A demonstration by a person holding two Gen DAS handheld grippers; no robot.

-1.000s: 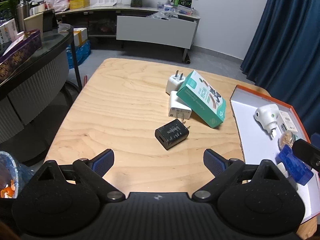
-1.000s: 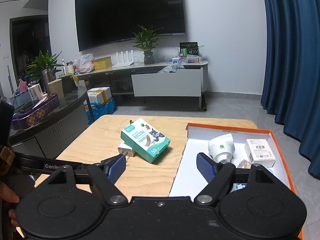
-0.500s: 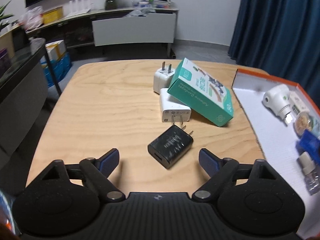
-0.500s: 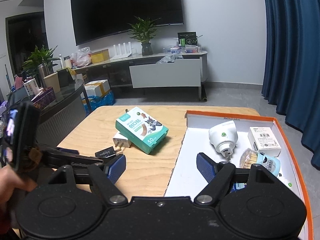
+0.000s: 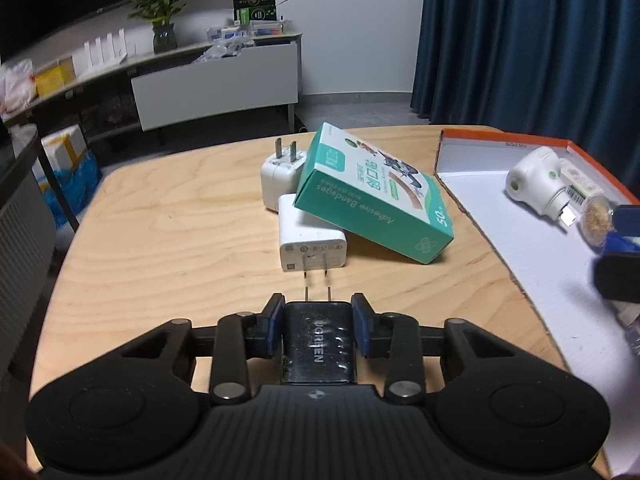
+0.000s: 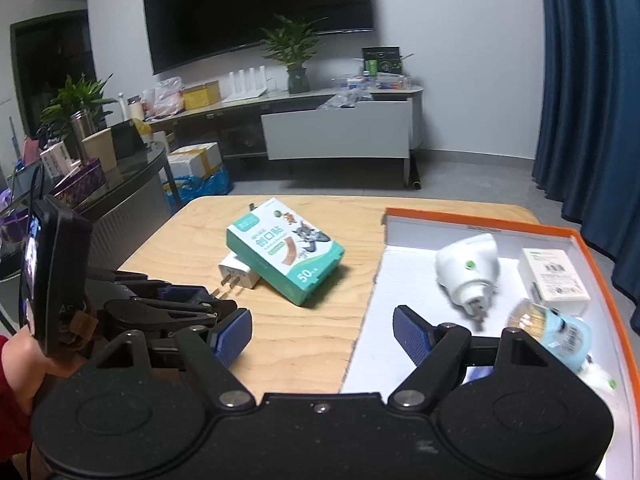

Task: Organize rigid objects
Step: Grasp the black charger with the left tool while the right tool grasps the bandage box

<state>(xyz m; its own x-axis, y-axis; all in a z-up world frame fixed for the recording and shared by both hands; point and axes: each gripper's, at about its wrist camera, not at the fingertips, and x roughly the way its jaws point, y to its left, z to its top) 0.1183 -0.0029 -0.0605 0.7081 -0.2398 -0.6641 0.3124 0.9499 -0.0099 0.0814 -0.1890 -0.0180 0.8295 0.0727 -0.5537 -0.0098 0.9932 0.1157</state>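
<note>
A black charger sits between the blue pads of my left gripper, prongs pointing away; the jaws are closing and the pads press its sides. Beyond it on the wooden table lie a white charger and a second white charger, with a green bandage box leaning on them. In the right wrist view my right gripper stands open with nothing in it, over the left edge of the orange-rimmed tray. My left gripper shows at its left, low over the table.
The tray holds a white plug-in device, a small white box and a light blue jar. A person's hand and red sleeve are at the far left. A glass side table stands left of the table, and dark blue curtains hang at right.
My left gripper came down and forward onto the black charger, rolled level, and its jaws went from wide open to closed on it. My right gripper moved slightly forward and down toward the tray.
</note>
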